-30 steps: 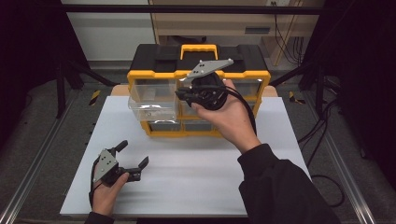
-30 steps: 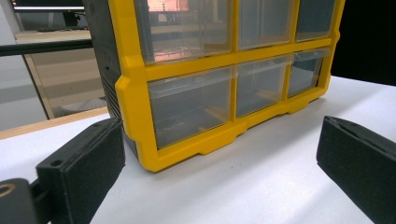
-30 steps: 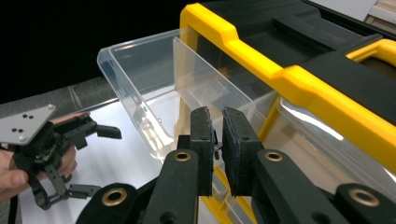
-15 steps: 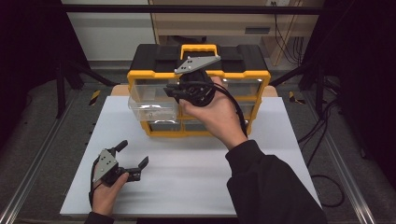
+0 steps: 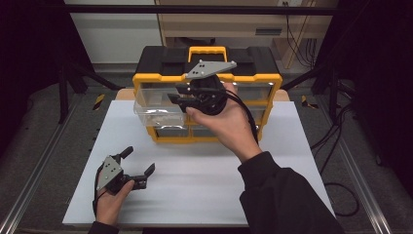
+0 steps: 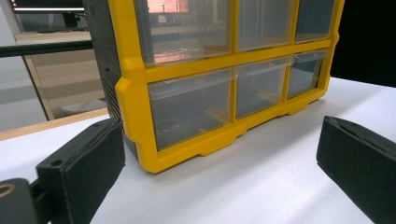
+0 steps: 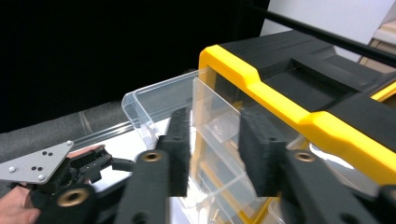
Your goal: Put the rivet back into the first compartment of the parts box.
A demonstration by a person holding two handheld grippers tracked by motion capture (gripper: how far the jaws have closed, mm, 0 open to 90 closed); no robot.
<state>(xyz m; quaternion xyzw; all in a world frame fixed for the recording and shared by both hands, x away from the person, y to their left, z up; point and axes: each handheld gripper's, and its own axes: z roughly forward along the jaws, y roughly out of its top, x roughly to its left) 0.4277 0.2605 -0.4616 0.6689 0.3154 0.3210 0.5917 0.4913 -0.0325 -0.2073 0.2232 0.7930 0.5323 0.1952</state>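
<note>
A yellow and black drawer organizer [image 5: 272, 80] stands at the back of the white board. Its clear upper-left drawer [image 5: 156, 108] is pulled out toward the left. My right gripper [image 5: 176, 95] hovers at that drawer. In the right gripper view its jaws [image 7: 217, 149] have just been opening, and the drawer's clear wall [image 7: 215, 116] stands between the pads without being pressed. My left gripper [image 5: 140, 161] rests low on the board at the front left, open and empty. In the left gripper view it [image 6: 219, 158] faces the organizer's lower drawers [image 6: 191, 102].
The white board [image 5: 204, 180] covers the table in front of the organizer. Metal rails run along both table sides, with dark stands and cables beyond. A black cable trails from the right gripper over the person's forearm.
The right hand with its gripper has shifted a little to the left along the organizer's front. The left hand has kept still.
</note>
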